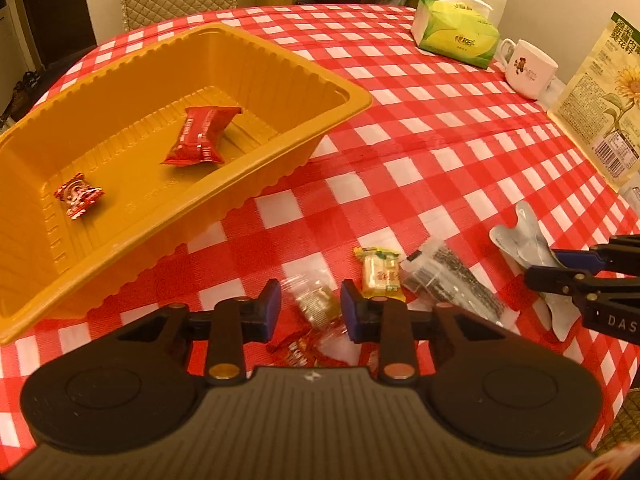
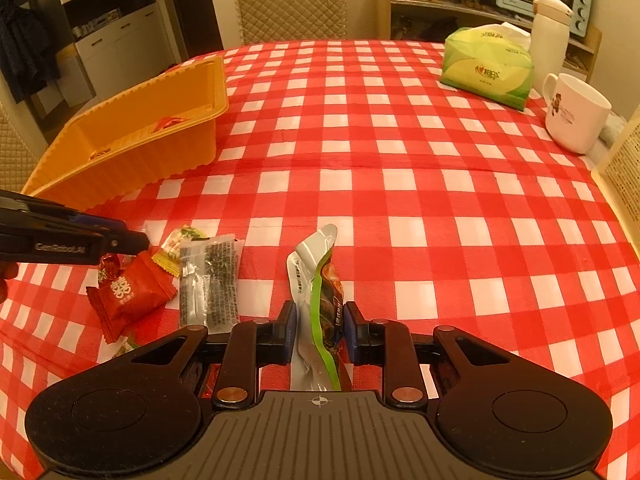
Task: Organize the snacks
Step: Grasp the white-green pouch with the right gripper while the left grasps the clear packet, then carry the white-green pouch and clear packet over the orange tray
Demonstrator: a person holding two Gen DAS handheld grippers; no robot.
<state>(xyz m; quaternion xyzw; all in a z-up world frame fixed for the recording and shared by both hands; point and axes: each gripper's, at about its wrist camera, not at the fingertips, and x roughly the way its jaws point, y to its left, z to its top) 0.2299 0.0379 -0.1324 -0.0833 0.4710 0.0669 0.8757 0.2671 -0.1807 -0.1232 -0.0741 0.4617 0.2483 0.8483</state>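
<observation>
An orange tray [image 1: 332,80] holds a red snack packet [image 1: 200,136] and a small red candy [image 1: 78,196]. My left gripper [image 1: 308,308] is open, its jaws either side of a clear-wrapped candy [image 1: 316,304] on the checked cloth. A yellow candy [image 1: 380,276], a dark seaweed packet [image 1: 452,280] and a red packet [image 2: 132,292] lie close by. My right gripper [image 2: 320,332] has its jaws around a silver-and-green snack pouch [image 2: 320,280], with small gaps at the pads. The tray also shows in the right wrist view [image 2: 160,152].
A green tissue pack [image 1: 456,30], a white mug [image 1: 528,68] and a sunflower-seed bag [image 1: 604,96] stand at the table's far right. A white flask [image 2: 550,36] stands behind the tissues. A padded chair [image 2: 290,4] is at the far side.
</observation>
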